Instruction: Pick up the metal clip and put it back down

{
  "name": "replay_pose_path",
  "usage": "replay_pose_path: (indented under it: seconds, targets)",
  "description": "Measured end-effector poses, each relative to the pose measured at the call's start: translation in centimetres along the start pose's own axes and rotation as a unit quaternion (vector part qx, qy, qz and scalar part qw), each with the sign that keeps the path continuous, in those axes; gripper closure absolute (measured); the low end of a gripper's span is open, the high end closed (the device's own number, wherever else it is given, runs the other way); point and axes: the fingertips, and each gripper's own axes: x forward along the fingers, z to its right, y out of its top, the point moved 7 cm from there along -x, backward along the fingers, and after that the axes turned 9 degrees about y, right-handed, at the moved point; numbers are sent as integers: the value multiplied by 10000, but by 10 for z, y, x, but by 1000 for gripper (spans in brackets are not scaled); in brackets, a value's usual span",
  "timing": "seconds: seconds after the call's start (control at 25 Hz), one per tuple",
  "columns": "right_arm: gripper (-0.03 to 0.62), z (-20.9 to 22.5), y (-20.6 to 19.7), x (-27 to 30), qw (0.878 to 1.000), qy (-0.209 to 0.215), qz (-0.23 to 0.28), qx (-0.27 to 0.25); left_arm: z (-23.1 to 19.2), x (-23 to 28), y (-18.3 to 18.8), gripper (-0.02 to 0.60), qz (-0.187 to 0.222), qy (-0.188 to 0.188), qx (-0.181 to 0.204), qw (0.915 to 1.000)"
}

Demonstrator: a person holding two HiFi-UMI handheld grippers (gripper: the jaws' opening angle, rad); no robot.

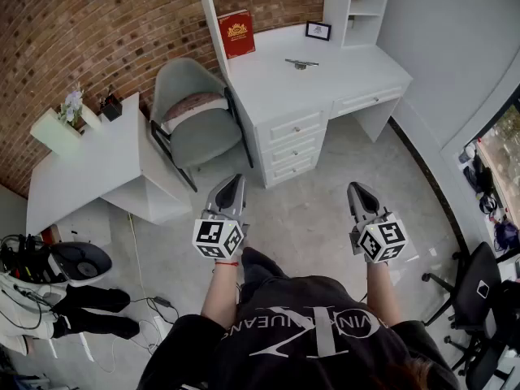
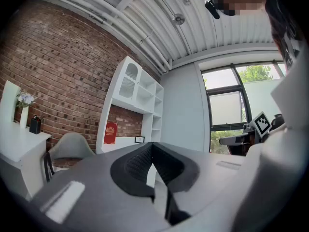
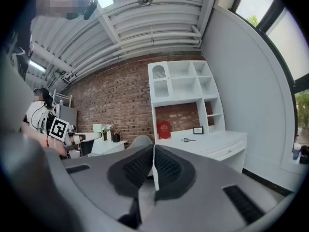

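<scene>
On the white desk (image 1: 357, 75), toward its back edge: the metal clip (image 1: 301, 63), flat on the bare top, touched by nothing. Against the brick wall at the desk's back, left of the clip: a red book (image 1: 236, 33), upright. Also at the desk's back, right of the clip: a small framed picture (image 1: 318, 30). Drawn up at the desk's left end: a grey chair (image 1: 191, 112). Well short of the desk, over the floor: left tool (image 1: 236, 177) and right tool (image 1: 355, 187), both held level and aimed toward the desk. Left tool: jaws closed tip to tip, nothing between them. Right tool: jaws likewise pressed together, empty. Beyond the right tool's closed jaws: the clip, far off on the desk top.
</scene>
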Motion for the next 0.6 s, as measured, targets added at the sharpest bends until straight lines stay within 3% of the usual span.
replay_pose_path:
  seconds: [0.6]
  targets:
    - [579,-2,0,-3,9999,-72,119,8,-5,-9,4,574,130,72,48,9999]
